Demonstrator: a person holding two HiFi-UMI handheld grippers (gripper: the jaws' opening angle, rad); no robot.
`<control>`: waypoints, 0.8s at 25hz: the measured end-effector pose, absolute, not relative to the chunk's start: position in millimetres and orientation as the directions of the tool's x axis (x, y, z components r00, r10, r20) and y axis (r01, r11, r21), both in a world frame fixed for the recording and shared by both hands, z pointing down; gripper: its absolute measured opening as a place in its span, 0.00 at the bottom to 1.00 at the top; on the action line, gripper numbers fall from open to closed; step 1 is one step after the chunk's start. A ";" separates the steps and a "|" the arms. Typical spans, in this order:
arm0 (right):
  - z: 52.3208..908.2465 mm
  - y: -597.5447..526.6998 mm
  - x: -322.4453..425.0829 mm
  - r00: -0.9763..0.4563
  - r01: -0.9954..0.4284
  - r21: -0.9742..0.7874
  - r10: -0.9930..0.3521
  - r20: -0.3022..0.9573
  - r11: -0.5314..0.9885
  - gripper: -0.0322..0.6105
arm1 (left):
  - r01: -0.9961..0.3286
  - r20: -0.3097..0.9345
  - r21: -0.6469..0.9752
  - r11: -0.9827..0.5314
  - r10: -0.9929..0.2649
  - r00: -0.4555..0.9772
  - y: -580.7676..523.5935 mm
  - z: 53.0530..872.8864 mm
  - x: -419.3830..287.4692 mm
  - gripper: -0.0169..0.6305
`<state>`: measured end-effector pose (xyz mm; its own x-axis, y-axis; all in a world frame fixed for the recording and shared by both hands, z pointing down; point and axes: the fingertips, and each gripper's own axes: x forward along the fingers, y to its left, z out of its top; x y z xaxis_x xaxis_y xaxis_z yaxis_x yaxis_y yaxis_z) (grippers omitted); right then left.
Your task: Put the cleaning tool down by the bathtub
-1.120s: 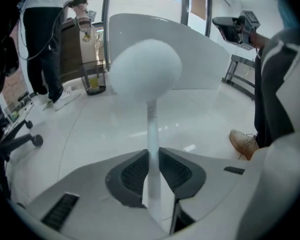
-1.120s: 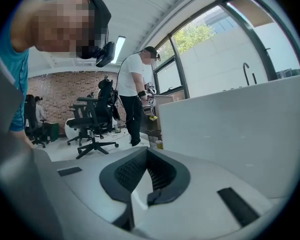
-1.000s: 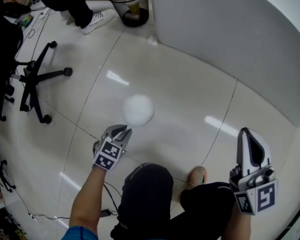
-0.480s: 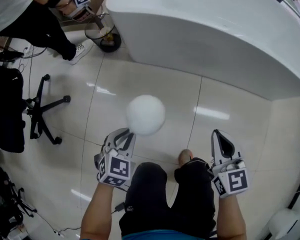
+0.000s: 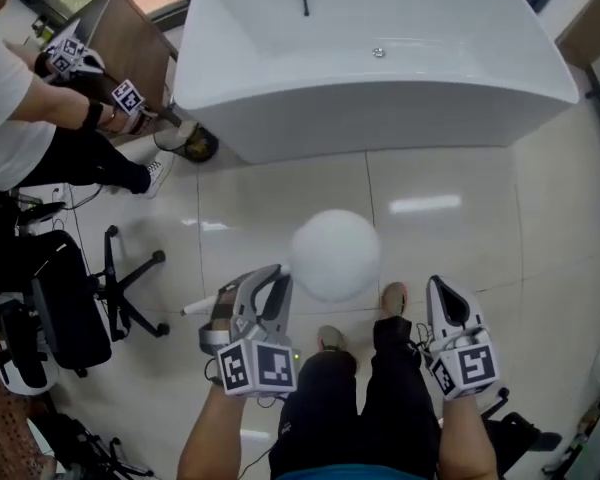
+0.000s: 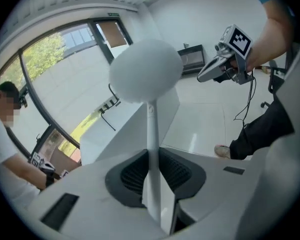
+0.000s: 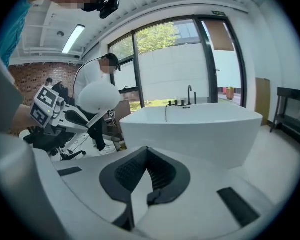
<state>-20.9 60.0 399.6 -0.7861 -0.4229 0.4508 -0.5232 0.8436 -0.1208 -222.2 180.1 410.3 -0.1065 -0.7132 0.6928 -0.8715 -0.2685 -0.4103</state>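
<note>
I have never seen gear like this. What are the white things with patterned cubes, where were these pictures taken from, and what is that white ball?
There is no robot: a person holds a white two-jaw gripper in each hand; the patterned cubes are part of them. One picture comes from a camera on the person's head, looking down; the other two from cameras riding on each gripper. The left gripper is clamped on the thin handle of a white cleaning tool with a round head, your ball. The right gripper is shut and empty. Ahead stands a white bathtub on a glossy pale tiled floor.
</note>
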 end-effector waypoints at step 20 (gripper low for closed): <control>397.2 -73.0 193.9 -0.659 -0.747 -0.244 -0.641 0.392 0.619 0.07 | -0.566 0.763 -0.510 -0.648 -0.645 0.050 -39.4 405.9 4.8 0.13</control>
